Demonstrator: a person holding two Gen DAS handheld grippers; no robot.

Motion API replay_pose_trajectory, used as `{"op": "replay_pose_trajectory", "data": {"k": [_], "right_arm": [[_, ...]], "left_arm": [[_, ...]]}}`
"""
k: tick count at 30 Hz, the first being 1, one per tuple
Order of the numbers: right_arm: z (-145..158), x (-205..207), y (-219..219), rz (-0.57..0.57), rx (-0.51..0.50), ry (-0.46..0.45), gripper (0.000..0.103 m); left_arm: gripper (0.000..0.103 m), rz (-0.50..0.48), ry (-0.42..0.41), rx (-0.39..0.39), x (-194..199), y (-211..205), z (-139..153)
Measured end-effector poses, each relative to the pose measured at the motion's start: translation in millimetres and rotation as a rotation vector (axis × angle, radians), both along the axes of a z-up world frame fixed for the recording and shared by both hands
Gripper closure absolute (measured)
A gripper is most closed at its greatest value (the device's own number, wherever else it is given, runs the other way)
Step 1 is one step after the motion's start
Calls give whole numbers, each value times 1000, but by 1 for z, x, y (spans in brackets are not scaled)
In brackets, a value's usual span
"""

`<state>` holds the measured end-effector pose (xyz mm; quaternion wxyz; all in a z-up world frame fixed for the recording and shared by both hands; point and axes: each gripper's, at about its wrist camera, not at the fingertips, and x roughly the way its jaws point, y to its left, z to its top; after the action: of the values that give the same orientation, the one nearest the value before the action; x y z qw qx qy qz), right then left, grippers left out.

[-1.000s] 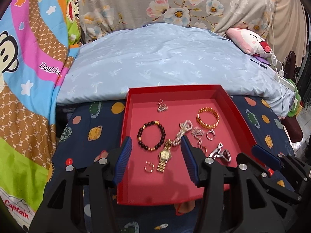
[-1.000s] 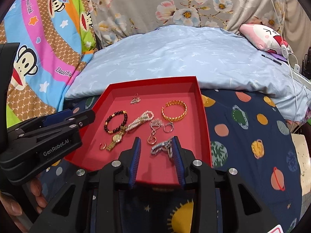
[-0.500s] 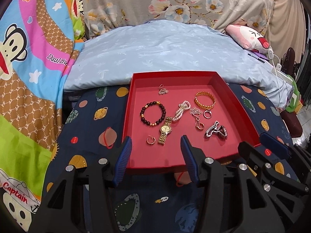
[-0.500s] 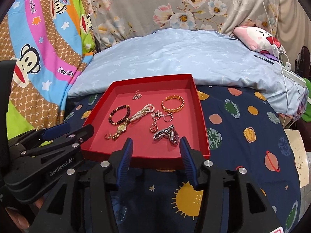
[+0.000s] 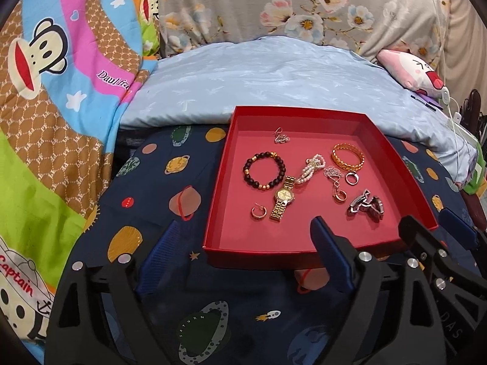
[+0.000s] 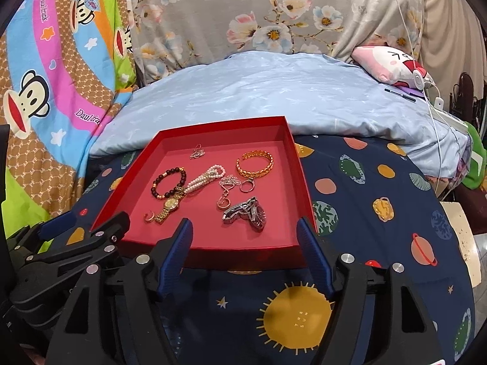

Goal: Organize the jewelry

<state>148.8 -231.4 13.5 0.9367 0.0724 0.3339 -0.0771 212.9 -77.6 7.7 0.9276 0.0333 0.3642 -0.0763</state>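
Observation:
A red tray (image 5: 216, 194) (image 6: 299, 179) sits on the planet-print blanket. In it lie a dark bead bracelet (image 5: 264, 170), a gold watch (image 5: 283, 197), a pearl bracelet (image 5: 312, 168), a gold bangle (image 5: 347, 156), a silver watch (image 6: 246, 211) and small rings and earrings. My left gripper (image 5: 245, 225) hangs before the tray's near left corner, jaws opening, nothing gripped. My right gripper (image 6: 243, 223) hangs over the tray's near edge, jaws also opening, with the silver watch lying free just beyond its tips.
A pale blue duvet (image 5: 274, 85) rises behind the tray, and a cartoon monkey quilt (image 5: 61, 91) is piled on the left. A pink plush (image 6: 392, 64) and white cables (image 6: 435, 103) lie at the far right. Open blanket (image 6: 380, 213) spreads right of the tray.
Both grippers have drawn back from the tray toward its near edge and their jaws have widened. The silver watch, earlier between the right fingers, now lies free in the tray.

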Motion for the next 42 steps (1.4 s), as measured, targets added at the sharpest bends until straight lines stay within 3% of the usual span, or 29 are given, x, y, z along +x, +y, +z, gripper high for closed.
{"op": "replay_pose_trajectory", "data": {"k": [12, 42], "right_arm": [[-12, -4, -5, -35, -20, 9, 29], [-10, -11, 1, -31, -32, 20, 29]], "left_arm": [[18, 12, -10, 13, -3, -6, -12], [17, 37, -7, 45, -9, -1, -9]]}}
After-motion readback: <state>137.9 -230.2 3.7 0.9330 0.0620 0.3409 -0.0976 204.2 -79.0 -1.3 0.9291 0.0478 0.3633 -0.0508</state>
